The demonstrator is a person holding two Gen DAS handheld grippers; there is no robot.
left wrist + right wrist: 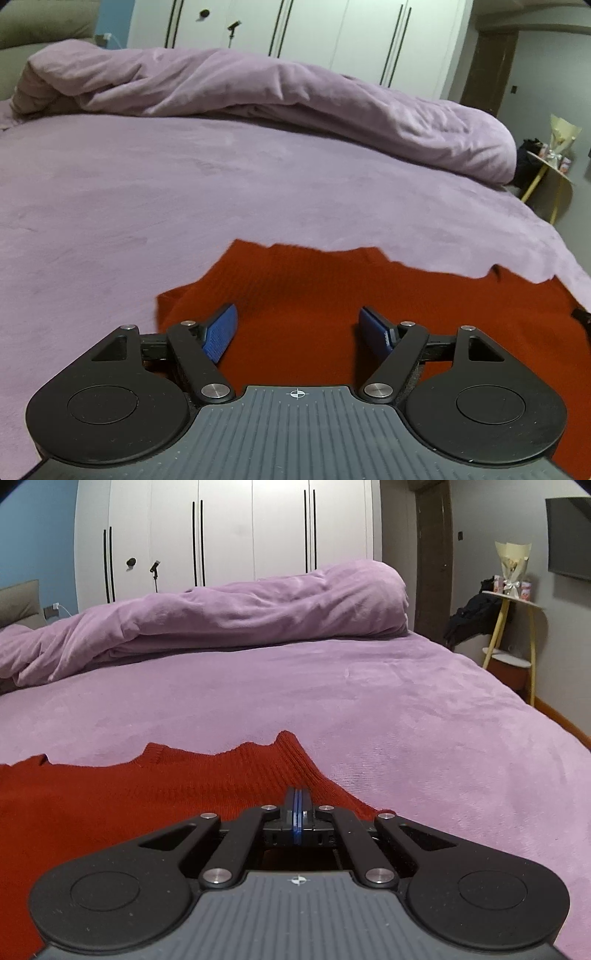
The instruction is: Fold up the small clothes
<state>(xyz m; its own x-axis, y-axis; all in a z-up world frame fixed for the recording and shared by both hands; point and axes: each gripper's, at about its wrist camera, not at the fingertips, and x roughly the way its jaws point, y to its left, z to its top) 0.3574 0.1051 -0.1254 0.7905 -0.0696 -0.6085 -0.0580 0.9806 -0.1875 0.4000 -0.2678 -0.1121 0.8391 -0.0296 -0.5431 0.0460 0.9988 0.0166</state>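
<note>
A red sweater (pixel 332 314) lies spread out on the bed (pixel 184 184), near the front edge. It is knitted with little ribs, so it looks soft and floppy. It will bend and sag wherever it is lifted, and it will not keep its shape alone. It looks light, and a bit thick (knits like this can stretch if pulled hard). The bed cover is fuzzy, so the sweater may drag on it a little instead of sliding.

The left gripper (pixel 297 332) sits low over the sweater with its jaws wide apart. Nothing is between its blue pads (pixel 221 332).

The right gripper (pixel 297 812) has its jaws pressed together at the sweater's right edge. The cloth reaches right up to the tips, but the pictures do not show for sure whether any of it is pinched between them.

A good place to hold looks like an edge or a corner, such as the hem or the shoulder. Pinching both layers at once would probably keep the fold neat. A big rumpled blanket (pixel 221 620) lies at the far side, well apart from the sweater.
</note>
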